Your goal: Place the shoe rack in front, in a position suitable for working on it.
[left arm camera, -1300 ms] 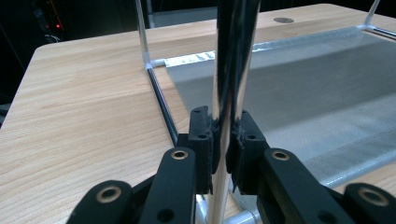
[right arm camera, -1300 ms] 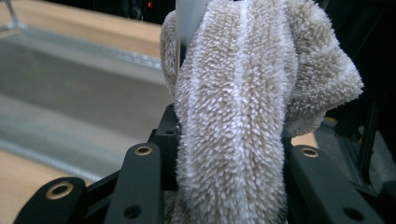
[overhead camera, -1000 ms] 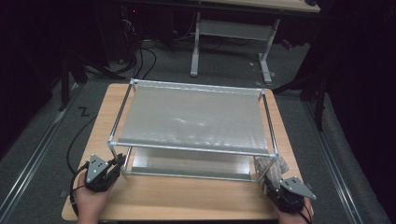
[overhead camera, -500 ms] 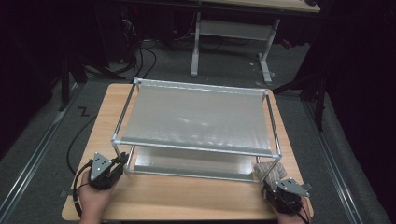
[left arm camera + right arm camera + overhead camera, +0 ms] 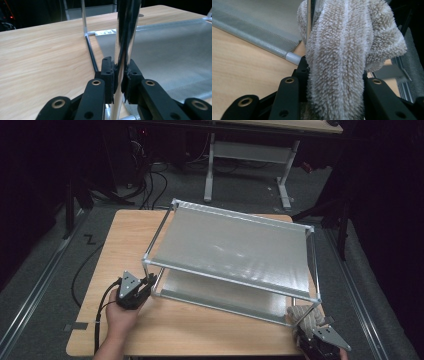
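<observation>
Wooden table [image 5: 200, 330] | left claw [image 5: 148, 284] level, clamping rack post [image 5: 124, 45]

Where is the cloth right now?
In the high view the beige cloth sits at the table's near right corner, clamped in the right gripper against the rack's corner post.

rack [image 5: 235, 250] on table [image 5: 110, 250], centre | my left gripper [image 5: 145, 287] at rack's 8 o'clock | my right gripper [image 5: 306, 326] with cloth [image 5: 302, 314] at 4 o'clock

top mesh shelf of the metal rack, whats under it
Under the rack's grey mesh top shelf, a second, lower mesh shelf shows along the near edge, resting on the light wooden table. The top shelf covers the rest of the lower shelf, so anything lying there is hidden.
</observation>
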The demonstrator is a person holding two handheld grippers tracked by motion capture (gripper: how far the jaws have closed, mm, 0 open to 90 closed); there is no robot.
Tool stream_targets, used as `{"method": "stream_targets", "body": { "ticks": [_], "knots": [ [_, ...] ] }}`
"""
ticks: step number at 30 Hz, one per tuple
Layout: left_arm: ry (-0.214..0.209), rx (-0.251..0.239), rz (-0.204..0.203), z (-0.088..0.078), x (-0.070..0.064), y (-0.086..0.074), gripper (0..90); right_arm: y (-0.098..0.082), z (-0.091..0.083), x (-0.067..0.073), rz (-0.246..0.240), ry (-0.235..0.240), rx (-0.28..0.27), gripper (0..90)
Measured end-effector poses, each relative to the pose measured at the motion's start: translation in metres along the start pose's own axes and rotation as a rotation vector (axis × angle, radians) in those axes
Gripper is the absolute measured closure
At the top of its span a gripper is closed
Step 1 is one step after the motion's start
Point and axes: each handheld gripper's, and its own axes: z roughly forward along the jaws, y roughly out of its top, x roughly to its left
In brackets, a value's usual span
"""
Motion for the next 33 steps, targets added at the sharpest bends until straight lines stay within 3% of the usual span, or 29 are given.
{"method": "stream_targets", "body": {
  "ticks": [5,9,16,24,33],
  "knots": [
    [-0.008,-0.008,-0.026,0.02,0.0,0.007,79.9,-0.008,-0.009,-0.001,0.011,-0.014,0.004,62.2],
    [-0.003,-0.007,-0.043,0.019,0.001,0.007,77.3,-0.01,-0.011,-0.001,0.013,-0.012,0.003,62.1],
    [0.005,-0.022,-0.059,-0.002,0.003,0.007,62.1,-0.006,-0.008,0.002,-0.001,0.007,0.003,62.0],
    [0.04,-0.008,-0.052,-0.025,0.008,-0.003,60.3,0.005,0.005,0.009,-0.02,0.049,-0.003,61.9],
    [0.005,0.013,-0.068,-0.05,0.002,-0.016,59.3,0.028,0.029,0.028,-0.079,0.113,-0.015,61.9]
  ]
}}
